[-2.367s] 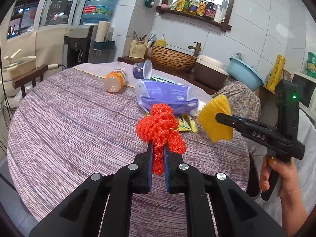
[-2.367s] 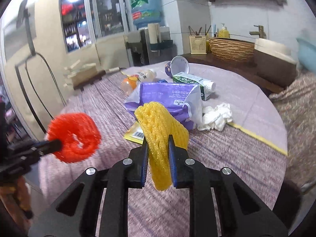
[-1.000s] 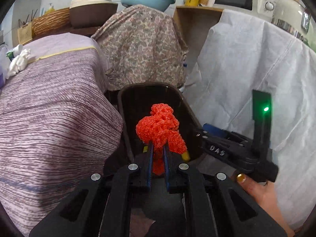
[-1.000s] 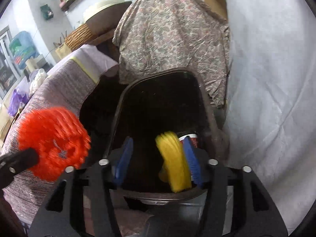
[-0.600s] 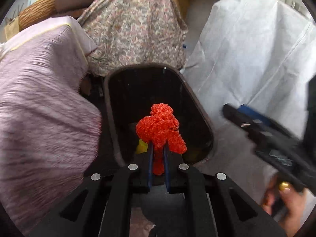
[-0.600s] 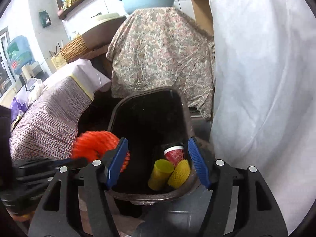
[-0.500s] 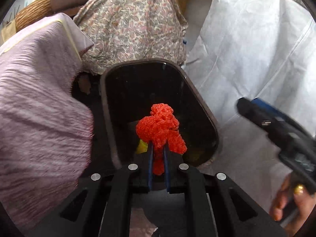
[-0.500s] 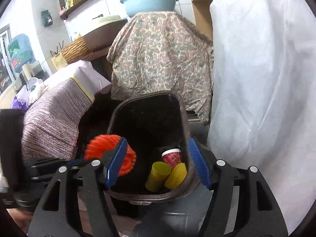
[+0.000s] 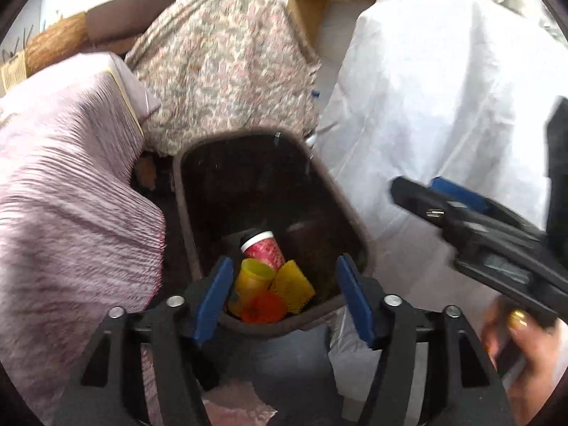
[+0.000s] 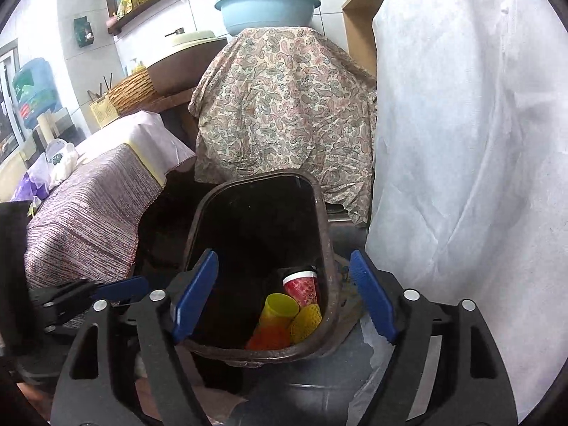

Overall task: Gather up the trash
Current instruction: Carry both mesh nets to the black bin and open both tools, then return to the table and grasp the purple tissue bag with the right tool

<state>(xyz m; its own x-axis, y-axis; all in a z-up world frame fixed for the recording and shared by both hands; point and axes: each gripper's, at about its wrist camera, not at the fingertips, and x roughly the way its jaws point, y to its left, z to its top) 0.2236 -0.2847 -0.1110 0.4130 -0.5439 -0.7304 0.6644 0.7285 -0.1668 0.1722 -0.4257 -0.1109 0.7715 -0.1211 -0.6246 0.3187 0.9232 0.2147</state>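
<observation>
Left gripper [image 9: 284, 293]: jaws spread wide, just opened; nothing between the blue pads, which frame the near end of the bin opening.
Right gripper [image 10: 284, 296]: jaws spread wide, just opened further; nothing between the pads. In the left wrist view it appears blurred at the right, held by a hand [image 9: 525, 365].
Trash bin [image 9: 184, 220]: dark brown, rounded-rectangular rim, standing on the floor between the table and a white sheet [image 9: 443, 88].
Red foam net [image 9: 263, 307]: lying at the bottom of the bin, at its near end (free of both grippers).
Yellow foam net [image 9: 293, 285]: at the bottom of the bin, just beside the red foam net.
Yellow cup [image 9: 252, 278]: on its side in the bin, touching both nets.
Red paper cup [image 9: 262, 246]: white-rimmed, lying on its side just behind the yellow cup.
Table [image 10: 88, 213]: covered with a striped purple cloth, left of the bin; more litter at its far edge, too small to tell apart.
Paisley cloth [image 10: 284, 106]: draped over a bulky object behind the bin, with 1 light blue basin [image 10: 266, 9] on top.
</observation>
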